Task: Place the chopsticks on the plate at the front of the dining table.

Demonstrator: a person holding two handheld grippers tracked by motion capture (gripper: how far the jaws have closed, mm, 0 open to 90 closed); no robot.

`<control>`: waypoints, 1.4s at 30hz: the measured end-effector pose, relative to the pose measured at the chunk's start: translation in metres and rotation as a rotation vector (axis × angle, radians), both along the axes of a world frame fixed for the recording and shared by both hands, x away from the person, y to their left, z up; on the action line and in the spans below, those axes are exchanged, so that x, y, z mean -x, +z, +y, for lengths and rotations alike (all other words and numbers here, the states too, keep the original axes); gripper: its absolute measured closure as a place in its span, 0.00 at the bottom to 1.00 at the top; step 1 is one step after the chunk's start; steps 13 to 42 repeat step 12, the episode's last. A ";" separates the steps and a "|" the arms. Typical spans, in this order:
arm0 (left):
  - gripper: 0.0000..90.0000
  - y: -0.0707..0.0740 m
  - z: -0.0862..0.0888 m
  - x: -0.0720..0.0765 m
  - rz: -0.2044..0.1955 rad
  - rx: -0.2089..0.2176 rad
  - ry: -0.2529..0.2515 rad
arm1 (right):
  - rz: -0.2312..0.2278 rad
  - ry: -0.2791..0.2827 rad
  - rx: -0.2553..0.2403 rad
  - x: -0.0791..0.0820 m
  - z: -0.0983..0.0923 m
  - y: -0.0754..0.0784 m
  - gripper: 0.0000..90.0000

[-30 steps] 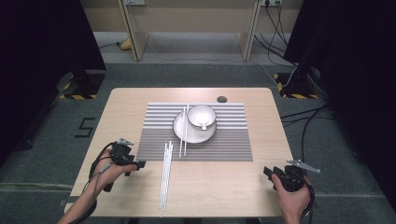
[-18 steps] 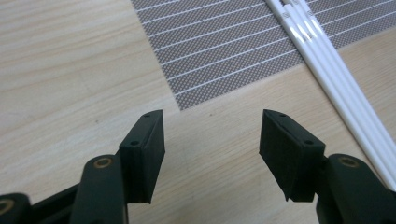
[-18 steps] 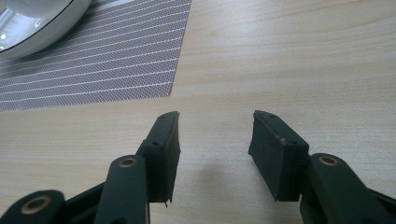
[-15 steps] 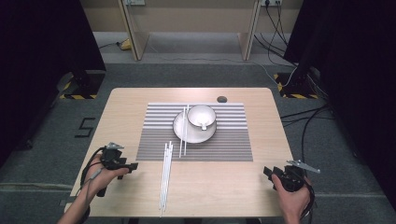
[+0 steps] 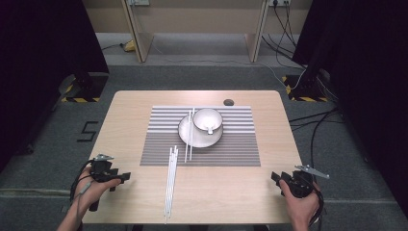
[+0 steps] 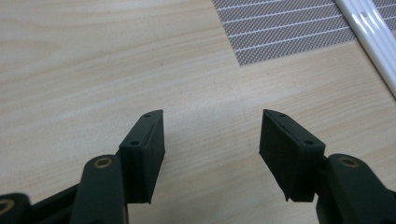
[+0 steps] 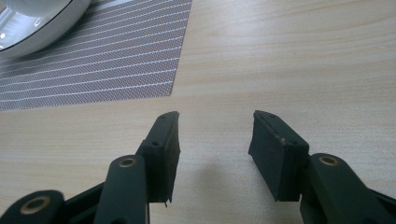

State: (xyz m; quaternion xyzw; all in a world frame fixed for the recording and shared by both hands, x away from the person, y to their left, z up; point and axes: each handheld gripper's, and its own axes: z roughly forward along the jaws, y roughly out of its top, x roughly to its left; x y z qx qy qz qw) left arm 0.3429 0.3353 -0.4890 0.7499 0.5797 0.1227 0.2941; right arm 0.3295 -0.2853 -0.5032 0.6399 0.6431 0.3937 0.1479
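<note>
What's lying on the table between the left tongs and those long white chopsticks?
Nothing. In the high view, only bare wood separates the left tongs from the chopsticks. The left gripper view agrees, with just a corner of the striped placemat farther off.

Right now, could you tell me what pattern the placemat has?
The placemat is grey with thin white stripes, clearest in the high view.

placemat [image 5: 240,144]: we are seeing grey with thin white stripes
chopsticks [image 5: 170,185]: we are seeing white
plate [image 5: 185,137]: white
cup [image 5: 208,119]: white
table [image 5: 130,115]: pale wood grain
left gripper [image 6: 211,144], right gripper [image 7: 214,140]: black
</note>
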 end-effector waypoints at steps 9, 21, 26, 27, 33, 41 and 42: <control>0.44 0.001 -0.003 0.004 0.001 0.042 -0.004 | -0.004 -0.003 0.004 0.000 0.000 0.000 0.58; 0.44 0.008 -0.011 -0.001 -0.006 0.050 -0.022 | -0.003 -0.003 0.005 0.000 0.000 0.000 0.58; 0.44 0.008 -0.011 -0.001 -0.006 0.050 -0.022 | -0.003 -0.003 0.005 0.000 0.000 0.000 0.58; 0.44 0.008 -0.011 -0.001 -0.006 0.050 -0.022 | -0.003 -0.003 0.005 0.000 0.000 0.000 0.58; 0.44 0.008 -0.011 -0.001 -0.006 0.050 -0.022 | -0.003 -0.003 0.005 0.000 0.000 0.000 0.58; 0.44 0.008 -0.011 -0.001 -0.006 0.050 -0.022 | -0.003 -0.003 0.005 0.000 0.000 0.000 0.58; 0.44 0.008 -0.011 -0.001 -0.006 0.050 -0.022 | -0.003 -0.003 0.005 0.000 0.000 0.000 0.58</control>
